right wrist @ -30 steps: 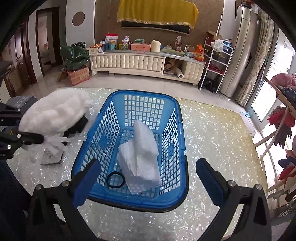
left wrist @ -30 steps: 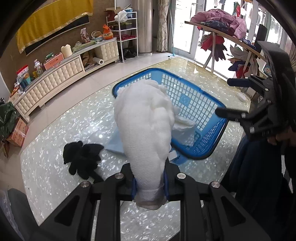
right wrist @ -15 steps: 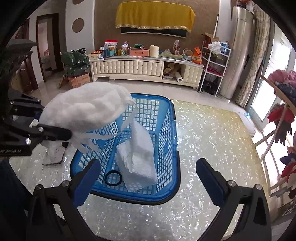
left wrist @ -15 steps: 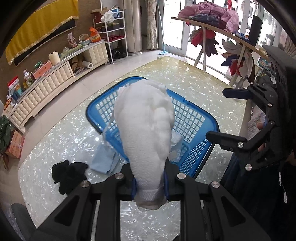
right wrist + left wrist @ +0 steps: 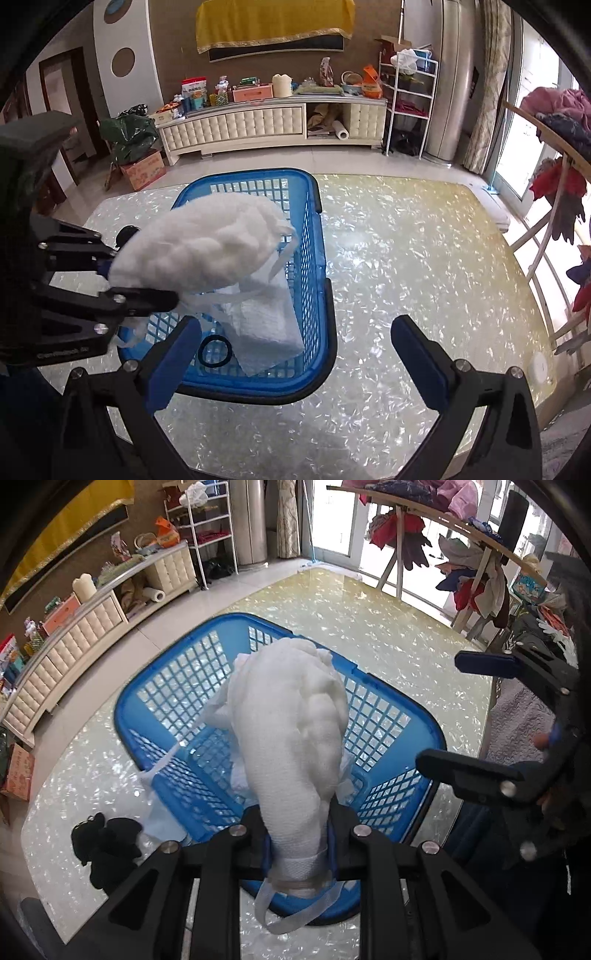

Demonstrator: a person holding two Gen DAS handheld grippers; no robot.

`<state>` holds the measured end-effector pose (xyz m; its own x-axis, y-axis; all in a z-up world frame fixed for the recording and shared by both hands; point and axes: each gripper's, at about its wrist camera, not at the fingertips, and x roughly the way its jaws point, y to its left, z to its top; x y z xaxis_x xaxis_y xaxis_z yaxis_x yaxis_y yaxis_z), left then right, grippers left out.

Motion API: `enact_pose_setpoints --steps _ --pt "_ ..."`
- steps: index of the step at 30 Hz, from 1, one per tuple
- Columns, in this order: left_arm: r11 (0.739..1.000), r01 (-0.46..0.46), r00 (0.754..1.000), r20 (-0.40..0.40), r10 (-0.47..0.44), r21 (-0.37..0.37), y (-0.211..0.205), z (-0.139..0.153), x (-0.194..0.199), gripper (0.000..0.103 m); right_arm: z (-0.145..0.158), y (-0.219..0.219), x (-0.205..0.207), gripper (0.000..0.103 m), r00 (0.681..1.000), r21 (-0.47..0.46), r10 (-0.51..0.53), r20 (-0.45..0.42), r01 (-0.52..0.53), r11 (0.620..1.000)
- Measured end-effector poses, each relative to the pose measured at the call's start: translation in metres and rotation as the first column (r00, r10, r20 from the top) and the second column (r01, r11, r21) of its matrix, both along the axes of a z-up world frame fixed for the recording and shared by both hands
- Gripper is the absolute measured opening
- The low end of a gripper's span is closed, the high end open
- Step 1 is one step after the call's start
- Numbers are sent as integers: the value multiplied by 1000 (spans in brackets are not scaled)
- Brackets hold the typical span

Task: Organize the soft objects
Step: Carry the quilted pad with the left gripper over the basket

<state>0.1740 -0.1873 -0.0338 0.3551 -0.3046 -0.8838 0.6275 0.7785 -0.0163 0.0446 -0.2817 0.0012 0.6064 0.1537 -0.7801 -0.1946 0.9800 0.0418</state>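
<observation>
Since the earlier frame, left gripper [image 5: 297, 853], clamped on white pouch [image 5: 291, 731], reaches over basket [image 5: 424, 731] for drop; right gripper [image 5: 295, 354] wide, empty.

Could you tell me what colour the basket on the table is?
Blue; the basket shows best in the right wrist view.

cream tufted cabinet [image 5: 236, 123] along brown wall [image 5: 177, 55]; bright windows [image 5: 535, 110] right.

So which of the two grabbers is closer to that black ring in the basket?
Right. The right gripper hovers open just above the black ring, one blue finger beside it. The left gripper sits higher over the blue basket, clamping the white pouch.
</observation>
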Motion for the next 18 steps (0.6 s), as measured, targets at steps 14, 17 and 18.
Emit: enact_pose_setpoints --steps 14,17,18 --pt "998 63 994 -88 -62 7 -18 -30 2 20 -3 -8 3 103 999 14 -25 -48 26 1000" --pt "998 58 994 -92 -57 17 -19 -34 1 20 -3 -7 2 103 998 9 -26 -49 26 1000" --pt "998 58 994 -93 -56 19 -18 -34 0 20 -3 -7 3 103 998 9 -27 -50 28 1000"
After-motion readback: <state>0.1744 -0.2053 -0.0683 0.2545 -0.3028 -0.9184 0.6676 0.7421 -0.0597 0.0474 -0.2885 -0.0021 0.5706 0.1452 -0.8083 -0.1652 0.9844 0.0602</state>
